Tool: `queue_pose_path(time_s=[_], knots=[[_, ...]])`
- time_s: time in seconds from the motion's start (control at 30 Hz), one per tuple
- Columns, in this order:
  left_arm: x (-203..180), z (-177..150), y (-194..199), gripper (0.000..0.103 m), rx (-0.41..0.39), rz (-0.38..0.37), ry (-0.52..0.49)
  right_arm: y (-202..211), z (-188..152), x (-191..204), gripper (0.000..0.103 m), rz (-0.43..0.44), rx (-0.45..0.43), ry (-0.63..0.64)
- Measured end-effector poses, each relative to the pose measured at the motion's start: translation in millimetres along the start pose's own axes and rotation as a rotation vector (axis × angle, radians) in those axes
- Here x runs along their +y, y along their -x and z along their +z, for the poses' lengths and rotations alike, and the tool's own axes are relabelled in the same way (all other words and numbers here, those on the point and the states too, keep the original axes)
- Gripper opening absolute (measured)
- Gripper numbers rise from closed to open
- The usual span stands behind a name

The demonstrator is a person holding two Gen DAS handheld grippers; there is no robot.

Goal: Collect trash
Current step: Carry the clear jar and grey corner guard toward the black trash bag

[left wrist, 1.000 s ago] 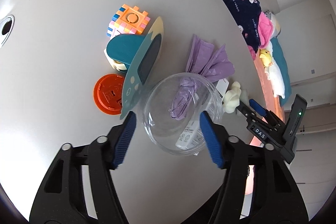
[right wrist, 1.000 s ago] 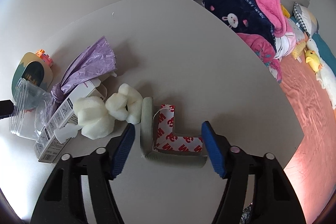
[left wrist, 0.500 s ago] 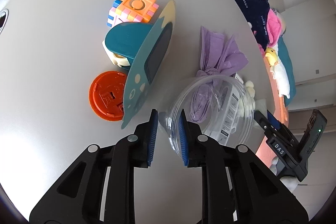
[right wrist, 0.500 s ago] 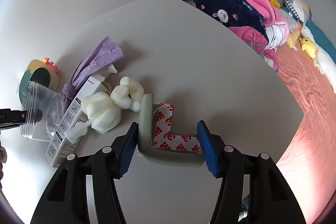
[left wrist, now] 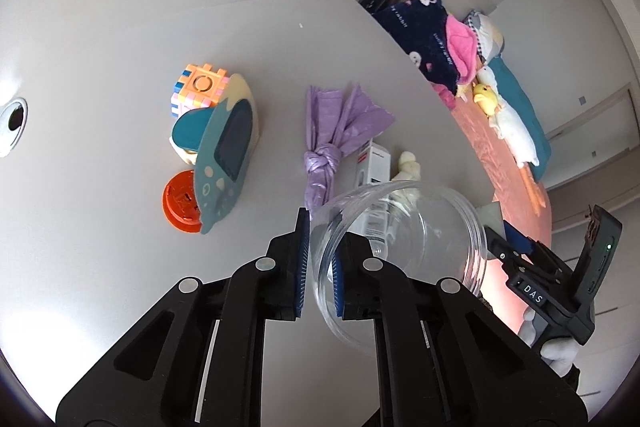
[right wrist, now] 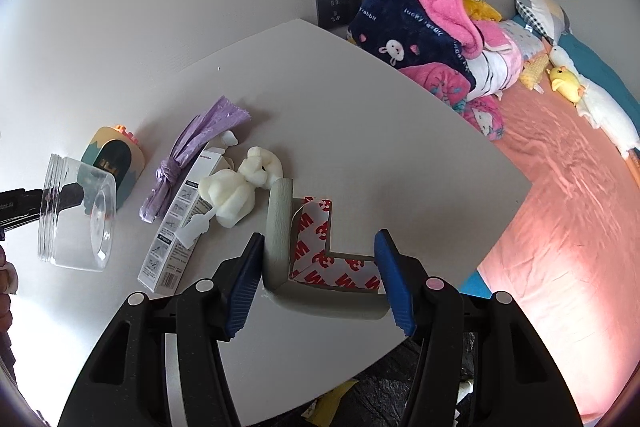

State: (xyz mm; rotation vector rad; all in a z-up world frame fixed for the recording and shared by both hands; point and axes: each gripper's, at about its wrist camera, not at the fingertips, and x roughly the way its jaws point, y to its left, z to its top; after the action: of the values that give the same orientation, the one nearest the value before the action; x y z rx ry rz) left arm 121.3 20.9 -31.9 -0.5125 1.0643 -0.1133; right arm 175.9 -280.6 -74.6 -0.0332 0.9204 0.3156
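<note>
My left gripper (left wrist: 320,237) is shut on the wall of a clear plastic jar (left wrist: 420,227), one pad inside the rim and one outside. The jar (right wrist: 76,215) hangs tilted above the white table (right wrist: 360,115), mouth toward the left gripper. An L-shaped grey foam corner guard (right wrist: 276,227) with red-printed tape backing sits between the pads of my right gripper (right wrist: 320,239), which is shut on it near the table's front edge. On the table lie a knotted purple bag (left wrist: 332,135), a white carton (right wrist: 176,227) and white foam lumps (right wrist: 232,199).
An orange block cube (left wrist: 200,87), a teal toy (left wrist: 224,147) and an orange lid (left wrist: 180,203) stand left of the trash. A cable hole (left wrist: 14,123) is at far left. A bed (right wrist: 560,207) with blankets and plush toys borders the table. A black bag (right wrist: 380,399) lies below the edge.
The left jaws went from open around the jar to shut on its wall, and the jar rose and tipped. The right gripper rose with the corner guard between its pads.
</note>
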Motion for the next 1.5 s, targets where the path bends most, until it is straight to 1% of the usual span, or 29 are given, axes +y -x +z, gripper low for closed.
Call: queue_pose_path(time_s=[0.1,0.37,0.87,1.5], knots=[[-17.0,-4.5,4.8,0.010,-0.003,-0.024,-0.044,16.5,-8.5,-5.9,0.058,-0.008,-0.018,-0.023],[-62.9,-25.0,-0.1,0.010,0.030,-0.081,-0.160,51.5,-35.5,-27.2,0.058,-0.048,-0.043,-0.087],[-139.9,-58.4,-16.5,0.010,0.098,-0.172,-0.321,106.7,-84.9,-69.0,0.058,-0.126,-0.088,-0.204],[-218.4,-95.3,-37.1,0.010,0.184,-0.243,-0.505,163.2,-132.7,-114.8,0.058,-0.199,-0.142,-0.341]])
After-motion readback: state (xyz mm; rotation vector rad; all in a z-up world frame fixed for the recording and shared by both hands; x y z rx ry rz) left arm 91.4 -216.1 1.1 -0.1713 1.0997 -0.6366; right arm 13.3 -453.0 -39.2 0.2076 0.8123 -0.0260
